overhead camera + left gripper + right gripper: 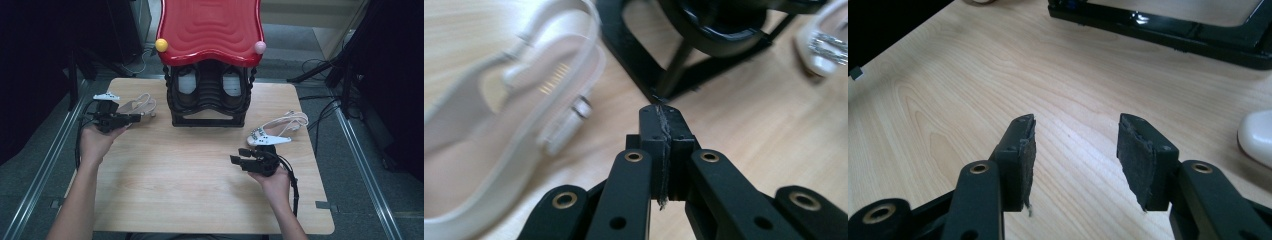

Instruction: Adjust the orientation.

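Observation:
A white strappy sandal (140, 105) lies on the wooden table (200, 175) at the far left, beside the black shoe rack (209, 97) with its red wavy top (210, 27). My left gripper (136, 118) sits just in front of that sandal, jaws shut with nothing between them. In the left gripper view the closed tips (660, 114) point at the rack's base (644, 60), with the sandal (509, 125) to their left. A second white sandal (277, 131) lies at the right. My right gripper (239, 156) hovers just in front of it, open and empty (1075, 135).
Two pale shoes (187, 82) sit inside the rack. A yellow ball (161, 45) and a pink ball (260, 47) mark the red top's front corners. Bare wood spreads across the table's middle and front. Metal rails (45, 165) and cables (320, 100) flank the table.

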Motion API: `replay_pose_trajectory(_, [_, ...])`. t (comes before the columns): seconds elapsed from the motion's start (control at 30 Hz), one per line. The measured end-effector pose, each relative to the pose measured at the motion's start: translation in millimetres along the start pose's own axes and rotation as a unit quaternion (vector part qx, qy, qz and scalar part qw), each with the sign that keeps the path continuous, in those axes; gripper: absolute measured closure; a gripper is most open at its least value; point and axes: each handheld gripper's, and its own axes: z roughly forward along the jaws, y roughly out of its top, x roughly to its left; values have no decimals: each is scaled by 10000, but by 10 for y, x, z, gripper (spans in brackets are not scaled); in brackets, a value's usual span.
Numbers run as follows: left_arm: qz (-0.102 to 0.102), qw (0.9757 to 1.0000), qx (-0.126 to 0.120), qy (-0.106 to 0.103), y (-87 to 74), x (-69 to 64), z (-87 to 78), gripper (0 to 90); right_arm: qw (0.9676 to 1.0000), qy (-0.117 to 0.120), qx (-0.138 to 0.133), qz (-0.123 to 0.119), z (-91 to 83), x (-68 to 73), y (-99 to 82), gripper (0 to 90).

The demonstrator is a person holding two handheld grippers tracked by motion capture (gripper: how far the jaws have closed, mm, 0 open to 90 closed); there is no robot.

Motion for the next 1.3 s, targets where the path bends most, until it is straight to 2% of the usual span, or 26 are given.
replay_pose_trajectory(0.03, [-28,10000,-20,31,21,26,17,897,10000,-5,-1,-22,-6,1,-12,505])
replay_pose_trajectory(0.1, [-25,9998,-6,219,58,62,43,897,10000,-26,-4,17,-29,9,-46,505])
replay_pose_trajectory(0.2, [-42,9995,8,325,113,121,90,897,9999,-131,1,63,-78,9,-101,505])
replay_pose_trajectory(0.23, [-42,9995,8,325,113,121,90,897,9998,-169,-10,53,-95,12,-116,505])
replay_pose_trajectory(0.27, [-124,9994,-64,325,144,174,115,897,9997,-242,3,43,-118,20,-132,504])
replay_pose_trajectory(0.47, [-293,9989,-47,355,210,333,215,897,9993,-367,-36,63,-218,33,-225,504])
replay_pose_trajectory(0.57, [-399,9986,-85,326,194,400,295,897,9991,-414,-45,118,-265,23,-264,504])
replay_pose_trajectory(0.7, [-549,9981,3,276,148,482,405,896,9988,-461,-55,155,-307,20,-300,503])
replay_pose_trajectory(0.83, [-426,9987,142,253,124,478,486,894,9987,-470,-40,174,-321,18,-318,500])
replay_pose_trajectory(0.9, [-395,9986,102,347,130,469,472,893,9986,-486,-19,182,-311,8,-321,500])
replay_pose_trajectory(1.07, [-533,9977,-157,382,149,515,313,897,9988,-462,-10,175,-303,1,-321,500])
replay_pose_trajectory(1.17, [-576,9970,-201,475,147,543,261,897,9989,-440,43,173,-279,1,-322,500])
replay_pose_trajectory(1.3, [-626,9966,-111,528,114,594,307,897,9990,-412,82,167,-250,7,-322,500])
